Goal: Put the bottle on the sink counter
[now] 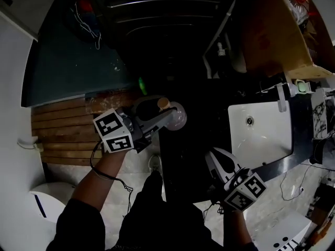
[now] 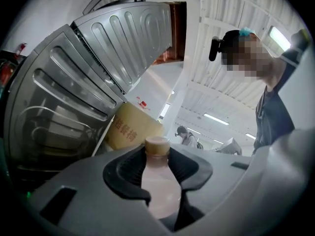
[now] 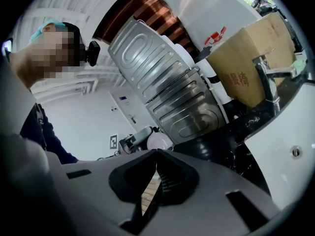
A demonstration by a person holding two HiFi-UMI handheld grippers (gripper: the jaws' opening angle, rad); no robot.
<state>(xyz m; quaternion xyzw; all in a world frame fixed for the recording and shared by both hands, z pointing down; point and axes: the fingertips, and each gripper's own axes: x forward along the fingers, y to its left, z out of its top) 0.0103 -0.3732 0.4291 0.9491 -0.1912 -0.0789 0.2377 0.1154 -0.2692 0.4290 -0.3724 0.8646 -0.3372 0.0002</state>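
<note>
While the left tongs (image 1: 168, 115) clamp the pale pink plastic bottle with a tan cap (image 1: 178, 118), their 2 jaws stand wide and press on either side of it just below the cap. The bottle is held up to the left of the right tongs (image 1: 215, 158), whose jaws are closed together with nothing between them. Just right of the right tongs lies the white rectangular sink basin (image 1: 261, 137), set in a dark surface (image 1: 272, 165), well apart from the bottle.
</note>
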